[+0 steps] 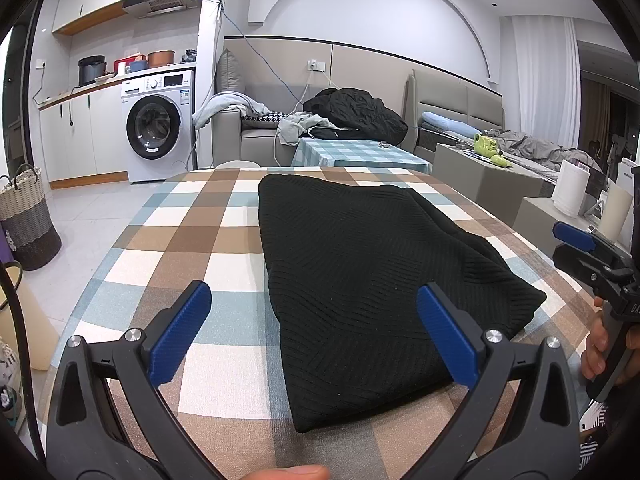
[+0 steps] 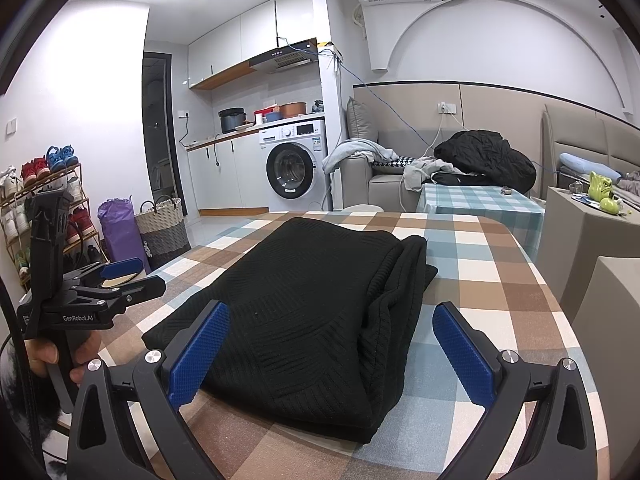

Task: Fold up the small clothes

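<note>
Checked cloth covers the desk (image 1: 168, 264), with a basket (image 1: 24, 216) on the floor off its left edge. Left gripper (image 1: 312, 336) hovers with jaws spread wide and empty over the near left edge of the black knit (image 1: 360, 272), which lies mid-desk, already folded into a long strip. Right gripper (image 2: 328, 344) hangs likewise wide and empty over the thick doubled edge. Likely next: pinch both near corners and fold away; bare cloth beyond leaves room.
</note>
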Demonstrator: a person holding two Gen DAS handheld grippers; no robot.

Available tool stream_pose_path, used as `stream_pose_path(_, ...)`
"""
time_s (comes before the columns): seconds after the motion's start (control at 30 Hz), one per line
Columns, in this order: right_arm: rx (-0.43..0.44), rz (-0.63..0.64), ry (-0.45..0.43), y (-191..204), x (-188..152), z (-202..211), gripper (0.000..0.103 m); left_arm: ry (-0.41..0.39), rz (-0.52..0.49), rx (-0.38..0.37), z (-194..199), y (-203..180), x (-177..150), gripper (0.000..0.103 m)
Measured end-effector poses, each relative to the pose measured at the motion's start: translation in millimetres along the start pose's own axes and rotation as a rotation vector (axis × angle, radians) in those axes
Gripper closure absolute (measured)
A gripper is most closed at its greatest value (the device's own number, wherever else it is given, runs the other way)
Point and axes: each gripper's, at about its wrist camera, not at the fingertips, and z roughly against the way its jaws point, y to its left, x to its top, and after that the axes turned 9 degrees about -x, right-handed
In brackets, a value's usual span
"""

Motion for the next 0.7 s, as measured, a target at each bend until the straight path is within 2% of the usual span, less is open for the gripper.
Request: stream_pose_path(0.7, 0.001, 0.0, 0.001, -0.2, 0.4, -0.2, 0.0, -0.003, -0.004, 0.0, -1.9, 0.5, -0.3, 0.001)
